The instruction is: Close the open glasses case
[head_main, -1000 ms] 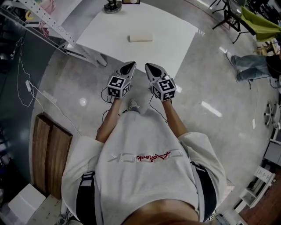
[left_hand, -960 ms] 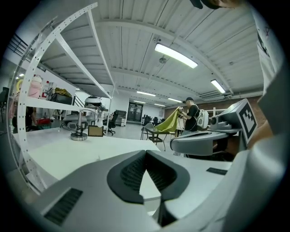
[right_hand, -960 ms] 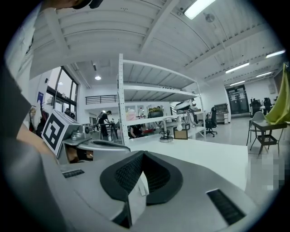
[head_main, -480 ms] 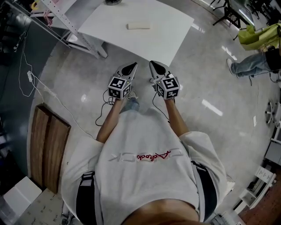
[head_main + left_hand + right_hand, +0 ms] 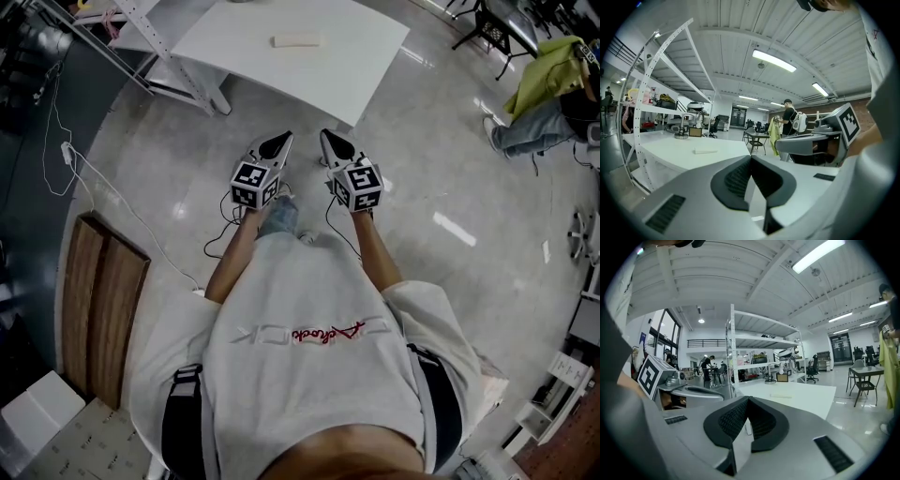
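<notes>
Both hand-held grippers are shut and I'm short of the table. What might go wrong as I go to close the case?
1. Cords hang from the left hand-held gripper and right hand-held gripper down by your feet; a step may snag them.
2. The glasses case lies loose on the smooth white table; a one-sided push would likely slide it.

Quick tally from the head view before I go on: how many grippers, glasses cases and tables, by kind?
Grippers: 2, the left gripper and the right gripper, both shut and empty
Glasses case: 1, lying on the table
White table: 1
Total: 4
</notes>
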A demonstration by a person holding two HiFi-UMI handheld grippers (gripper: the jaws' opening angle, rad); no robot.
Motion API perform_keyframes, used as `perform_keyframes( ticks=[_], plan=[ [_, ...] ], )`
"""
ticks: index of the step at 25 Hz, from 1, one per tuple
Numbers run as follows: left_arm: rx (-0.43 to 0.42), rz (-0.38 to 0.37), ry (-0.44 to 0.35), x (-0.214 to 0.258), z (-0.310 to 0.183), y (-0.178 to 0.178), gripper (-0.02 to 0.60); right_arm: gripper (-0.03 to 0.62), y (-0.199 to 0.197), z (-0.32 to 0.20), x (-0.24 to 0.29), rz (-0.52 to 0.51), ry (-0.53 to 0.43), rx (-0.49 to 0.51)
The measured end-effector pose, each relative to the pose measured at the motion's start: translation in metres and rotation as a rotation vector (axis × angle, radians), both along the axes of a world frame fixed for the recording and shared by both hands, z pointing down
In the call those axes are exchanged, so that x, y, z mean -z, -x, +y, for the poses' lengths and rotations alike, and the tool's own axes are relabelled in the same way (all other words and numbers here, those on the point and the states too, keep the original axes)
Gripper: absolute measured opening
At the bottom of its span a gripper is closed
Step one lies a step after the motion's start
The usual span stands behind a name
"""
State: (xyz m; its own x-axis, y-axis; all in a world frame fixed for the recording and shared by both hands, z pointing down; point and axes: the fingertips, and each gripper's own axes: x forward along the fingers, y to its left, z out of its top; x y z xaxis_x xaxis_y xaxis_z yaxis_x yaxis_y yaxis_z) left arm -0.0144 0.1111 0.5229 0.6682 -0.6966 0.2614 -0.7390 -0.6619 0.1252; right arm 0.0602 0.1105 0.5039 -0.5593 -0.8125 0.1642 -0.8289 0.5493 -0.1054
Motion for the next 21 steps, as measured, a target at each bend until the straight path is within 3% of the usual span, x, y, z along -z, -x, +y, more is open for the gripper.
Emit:
perform_keyframes(
  ticks=[21],
  plan=[
    [-0.001,0.038,-0.032,0.003,0.044,-0.001,0.028,0.005,0.003,0.048,0.007,0.02,-0.035,0.003]
  ],
)
